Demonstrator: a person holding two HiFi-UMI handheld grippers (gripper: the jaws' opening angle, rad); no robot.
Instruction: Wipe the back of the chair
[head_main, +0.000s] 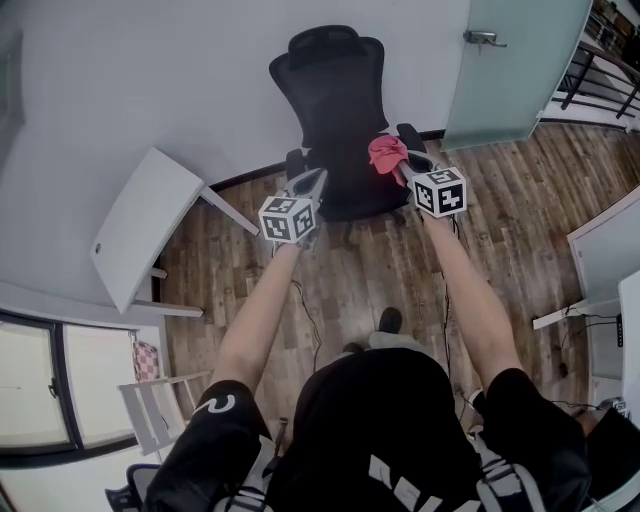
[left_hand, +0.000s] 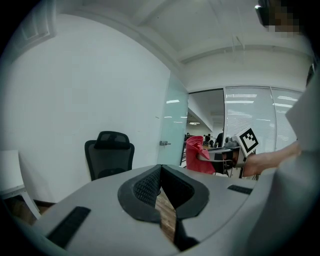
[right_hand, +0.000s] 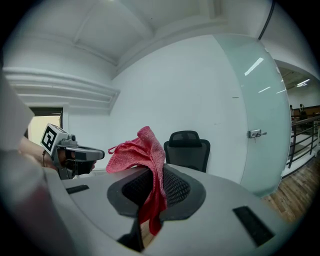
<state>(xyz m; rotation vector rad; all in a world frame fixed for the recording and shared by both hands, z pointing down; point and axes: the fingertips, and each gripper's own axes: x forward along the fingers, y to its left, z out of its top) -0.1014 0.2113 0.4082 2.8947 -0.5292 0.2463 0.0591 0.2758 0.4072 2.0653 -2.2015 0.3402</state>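
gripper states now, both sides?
Left gripper: shut, nothing between the jaws.
Right gripper: shut on the red cloth.

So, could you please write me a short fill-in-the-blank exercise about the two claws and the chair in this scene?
1. The right claw is shut on a red cloth, while the left claw is shut on ____.
2. The black chair stands in front of a white ____.
3. In the head view, the frosted glass door shows to the ____ of the chair.

Missing words: nothing; wall; right.
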